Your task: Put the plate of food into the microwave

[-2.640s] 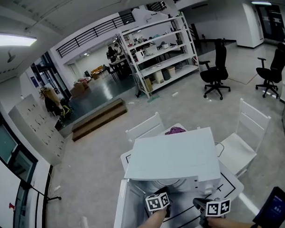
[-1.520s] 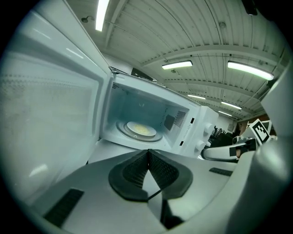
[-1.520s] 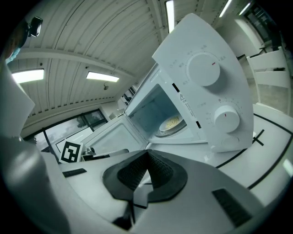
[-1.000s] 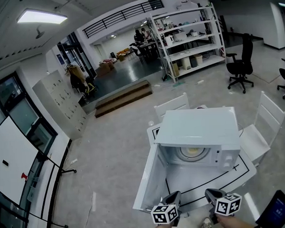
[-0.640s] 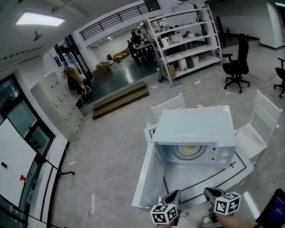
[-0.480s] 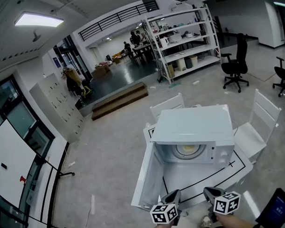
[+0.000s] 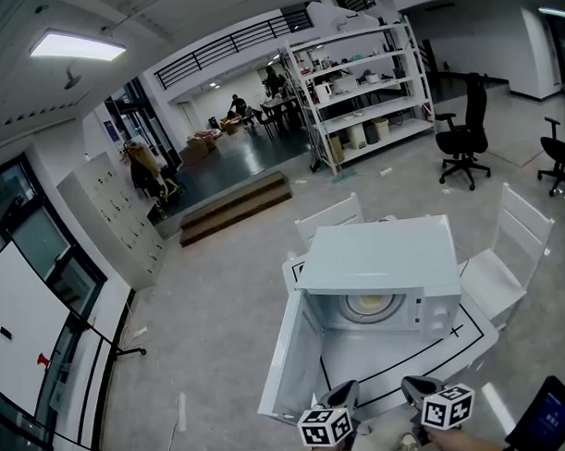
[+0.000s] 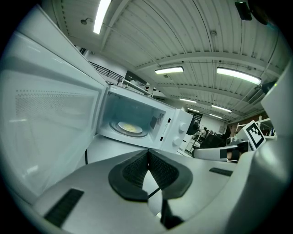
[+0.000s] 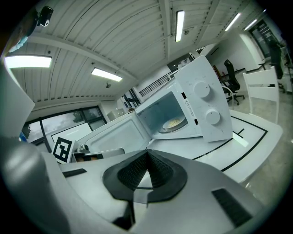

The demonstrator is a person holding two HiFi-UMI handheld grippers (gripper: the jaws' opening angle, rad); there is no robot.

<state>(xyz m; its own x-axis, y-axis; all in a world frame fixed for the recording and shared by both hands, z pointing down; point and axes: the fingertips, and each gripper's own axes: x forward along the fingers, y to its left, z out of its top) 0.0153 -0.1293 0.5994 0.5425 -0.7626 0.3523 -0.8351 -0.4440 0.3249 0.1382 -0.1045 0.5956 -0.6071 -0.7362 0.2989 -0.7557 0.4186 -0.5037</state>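
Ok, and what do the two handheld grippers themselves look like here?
The left gripper and right gripper are pale grey moulded shells with dark rectangular slots. Each claw has black ribbed pads set in a dark rounded surround. Each gripper carries a white cube printed with black square markers, clearest in the head view. No cables show.

White microwave (image 7: 376, 263) stands upright, its door (image 7: 285, 359) swung wide open. Inside the microwave, at the middle of the cavity, a plate of food (image 7: 369, 305), pale yellow, lies flat.
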